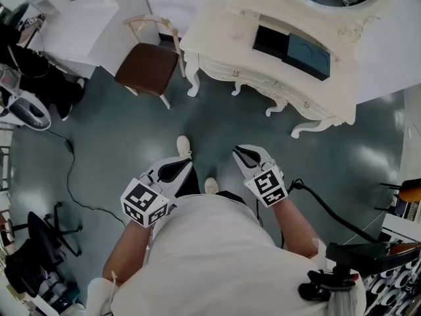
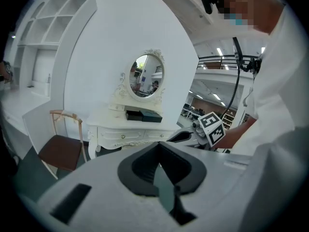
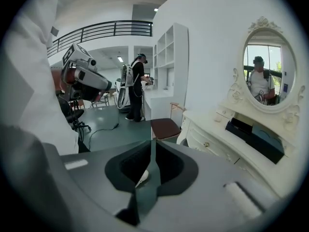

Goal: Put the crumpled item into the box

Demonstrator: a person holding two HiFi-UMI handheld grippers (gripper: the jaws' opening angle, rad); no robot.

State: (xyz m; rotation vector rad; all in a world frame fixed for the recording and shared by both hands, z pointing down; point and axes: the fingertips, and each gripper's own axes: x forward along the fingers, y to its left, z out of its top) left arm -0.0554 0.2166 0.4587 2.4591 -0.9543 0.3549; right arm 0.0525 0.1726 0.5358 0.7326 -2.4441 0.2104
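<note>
The left gripper and the right gripper are held side by side close to the person's body, both pointing toward 12 o'clock over the grey floor. Each has its jaws pressed together with nothing between them. The dark box sits on the white table at 1 o'clock, well apart from both grippers, with a teal piece just beside it. A chair stands at 11 o'clock, left of the table.
</note>
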